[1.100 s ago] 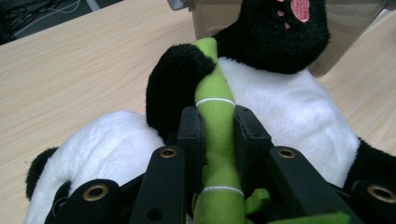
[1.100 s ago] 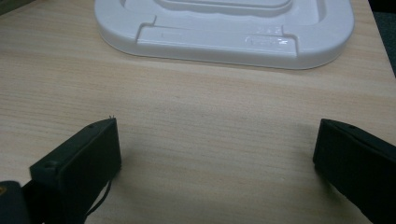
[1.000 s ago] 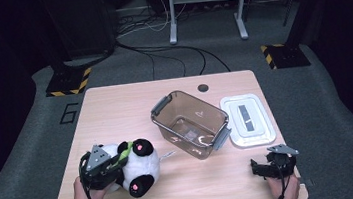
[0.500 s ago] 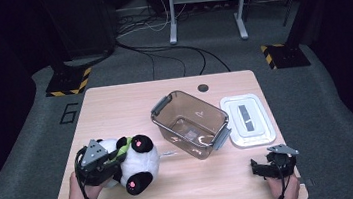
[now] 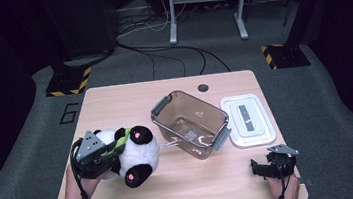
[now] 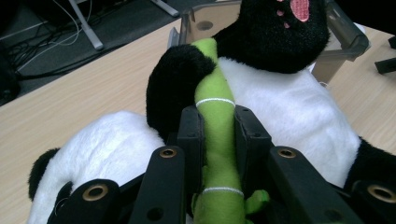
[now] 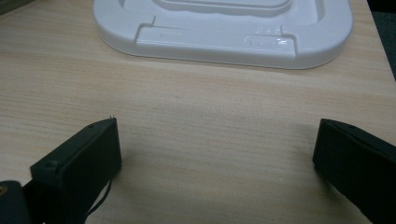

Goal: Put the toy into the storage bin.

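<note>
A black-and-white panda plush (image 5: 133,155) with a green bamboo stalk (image 6: 218,140) on its front hangs at the table's left front. My left gripper (image 5: 112,151) is shut on the bamboo stalk, its pads (image 6: 190,135) pressing the stalk from both sides, and the plush (image 6: 289,107) is lifted slightly. A clear brownish plastic bin (image 5: 190,123) stands empty in the table's middle, to the right of the panda. My right gripper (image 5: 261,166) rests at the front right edge, open, with bare wood between its fingertips (image 7: 88,154).
A white bin lid (image 5: 247,120) lies flat right of the bin, just beyond my right gripper (image 7: 215,154) in its own view, the lid (image 7: 224,28) close ahead. A dark round hole (image 5: 203,88) sits near the table's far edge. Cables cross the floor behind.
My left gripper has risen with the panda held by its bamboo stalk, and the plush has tilted up off the table. The right gripper has stayed where it was.
</note>
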A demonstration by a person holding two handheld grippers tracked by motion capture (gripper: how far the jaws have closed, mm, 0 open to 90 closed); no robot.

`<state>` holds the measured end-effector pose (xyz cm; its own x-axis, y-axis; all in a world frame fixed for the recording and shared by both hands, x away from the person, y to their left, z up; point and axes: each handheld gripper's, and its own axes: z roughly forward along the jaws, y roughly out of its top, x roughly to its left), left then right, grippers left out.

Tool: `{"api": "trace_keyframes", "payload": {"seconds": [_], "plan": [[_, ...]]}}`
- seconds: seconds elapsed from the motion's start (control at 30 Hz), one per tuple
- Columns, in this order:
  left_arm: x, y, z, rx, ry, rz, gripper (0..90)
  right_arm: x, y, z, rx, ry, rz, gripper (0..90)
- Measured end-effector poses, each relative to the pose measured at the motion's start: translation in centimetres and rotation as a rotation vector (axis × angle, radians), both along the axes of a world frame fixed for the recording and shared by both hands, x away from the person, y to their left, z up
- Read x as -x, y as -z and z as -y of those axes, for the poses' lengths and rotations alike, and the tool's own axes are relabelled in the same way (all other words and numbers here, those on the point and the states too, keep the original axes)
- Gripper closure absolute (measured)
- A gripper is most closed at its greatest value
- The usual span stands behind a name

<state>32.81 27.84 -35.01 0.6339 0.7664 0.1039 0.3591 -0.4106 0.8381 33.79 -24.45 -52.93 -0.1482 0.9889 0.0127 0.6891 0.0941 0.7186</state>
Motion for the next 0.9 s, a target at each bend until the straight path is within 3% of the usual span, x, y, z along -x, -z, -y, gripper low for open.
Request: {"api": "trace_keyframes", "payload": {"seconds": [0.53,0.9], "plan": [[-0.6,-3.9,0.9,-0.009,0.035,0.071,74.9,0.0,0.0,0.0,0.000,0.002,0.000,0.1],[-1.9,-5.3,2.7,-0.008,0.077,0.092,74.9,0.0,0.0,0.0,0.000,0.001,0.000,0.2]]}}
